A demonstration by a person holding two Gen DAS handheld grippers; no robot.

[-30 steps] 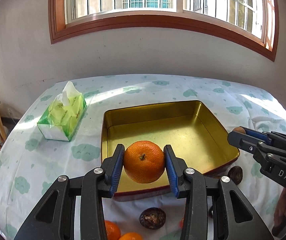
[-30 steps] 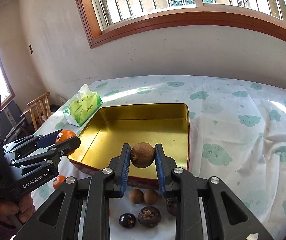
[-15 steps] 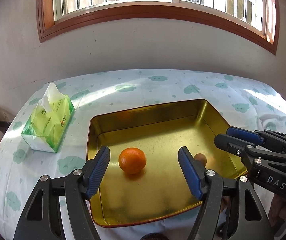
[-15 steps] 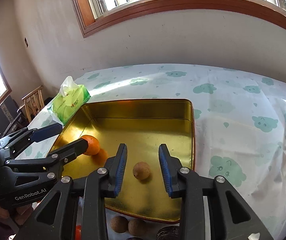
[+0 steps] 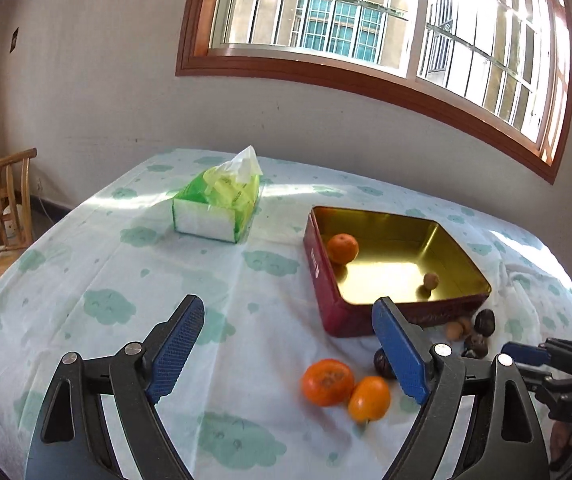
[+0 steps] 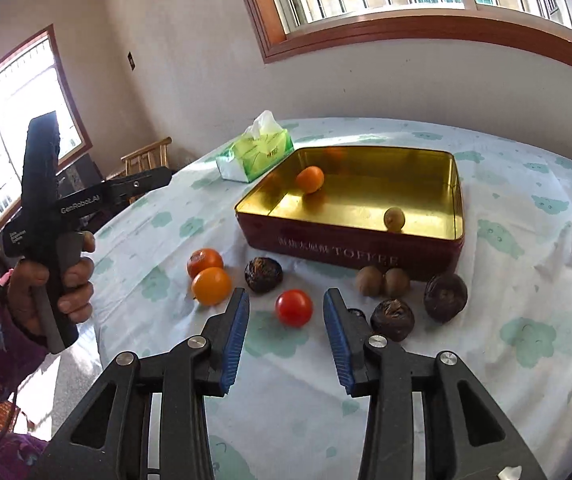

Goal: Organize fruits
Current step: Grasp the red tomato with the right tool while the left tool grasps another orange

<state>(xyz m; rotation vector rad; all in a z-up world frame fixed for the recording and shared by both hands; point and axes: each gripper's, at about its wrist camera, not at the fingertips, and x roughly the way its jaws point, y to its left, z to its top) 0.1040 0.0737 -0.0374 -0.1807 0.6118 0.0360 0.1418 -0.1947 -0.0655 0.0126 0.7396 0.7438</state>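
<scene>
A gold tin with red walls [image 5: 328,280] [image 6: 350,250] holds an orange [image 5: 342,248] [image 6: 310,179] and a small brown fruit [image 5: 431,280] [image 6: 394,218]. In front of it on the cloth lie two orange fruits [image 5: 328,382] [image 6: 211,285], a red tomato [image 6: 294,307], two small brown fruits [image 6: 382,280] and three dark wrinkled fruits [image 6: 264,274]. My left gripper [image 5: 290,346] is open and empty, above the cloth left of the tin. My right gripper [image 6: 286,330] is open and empty, its fingers either side of the tomato but short of it.
A green tissue pack [image 5: 218,204] [image 6: 256,154] sits behind and left of the tin. A wooden chair [image 5: 2,216] stands off the table's left edge. The left hand-held gripper's body [image 6: 50,216] shows at left in the right wrist view.
Both grippers have pulled back from over the tin toward the table's front, leaving the orange and the small brown fruit inside. The left one swung left; the right one now frames the tomato.
</scene>
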